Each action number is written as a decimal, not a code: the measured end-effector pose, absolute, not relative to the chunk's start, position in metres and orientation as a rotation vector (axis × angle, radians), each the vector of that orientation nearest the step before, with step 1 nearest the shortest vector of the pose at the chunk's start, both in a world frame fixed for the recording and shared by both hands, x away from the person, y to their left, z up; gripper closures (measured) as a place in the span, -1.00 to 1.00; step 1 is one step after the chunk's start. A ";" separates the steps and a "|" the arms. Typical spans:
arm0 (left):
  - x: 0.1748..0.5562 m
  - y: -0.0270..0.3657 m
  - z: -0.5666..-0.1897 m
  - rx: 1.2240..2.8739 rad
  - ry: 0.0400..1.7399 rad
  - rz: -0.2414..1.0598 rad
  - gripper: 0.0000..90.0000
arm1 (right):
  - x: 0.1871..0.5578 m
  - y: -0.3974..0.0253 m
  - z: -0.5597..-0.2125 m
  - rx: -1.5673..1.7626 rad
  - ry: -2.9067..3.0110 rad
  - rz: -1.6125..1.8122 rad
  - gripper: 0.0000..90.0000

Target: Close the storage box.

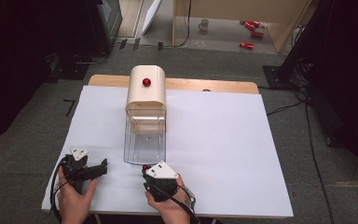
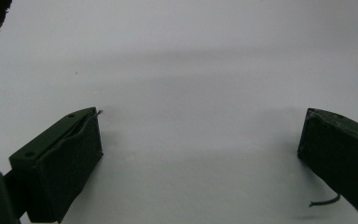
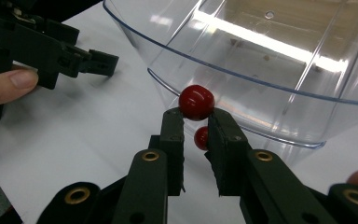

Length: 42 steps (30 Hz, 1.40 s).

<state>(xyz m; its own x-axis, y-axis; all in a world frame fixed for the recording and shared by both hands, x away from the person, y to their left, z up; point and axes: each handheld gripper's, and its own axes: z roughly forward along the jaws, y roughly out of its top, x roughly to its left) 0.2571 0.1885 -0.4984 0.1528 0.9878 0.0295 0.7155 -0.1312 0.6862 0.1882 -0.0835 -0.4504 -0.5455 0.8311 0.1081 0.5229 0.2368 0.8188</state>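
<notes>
Drawer: clear plastic drawer (image 1: 144, 144), pulled from the cream rounded box (image 1: 146, 88), long axis toward the person.
Right gripper (image 3: 196, 114): clamped on the drawer's red round knob (image 3: 196, 102).
Left gripper (image 2: 200, 135): jaws apart over the white table (image 2: 191, 56).

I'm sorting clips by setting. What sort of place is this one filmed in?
Most likely a lab or workshop set up for recording, not a home. A table under a plain white sheet stands on grey carpet, black curtains hang at both sides, and cables run across the floor.
</notes>
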 end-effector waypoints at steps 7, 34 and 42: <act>0.257 0.188 -0.498 1.909 1.617 0.675 -1.00 | 0.189 -0.083 -0.442 1.232 2.169 1.232 0.73; 0.257 0.188 -0.499 1.907 1.618 0.674 -1.00 | 0.232 -0.078 -0.415 1.217 2.115 1.192 0.72; 0.257 0.188 -0.498 1.909 1.618 0.673 -1.00 | 0.247 -0.080 -0.410 1.238 2.061 1.187 0.75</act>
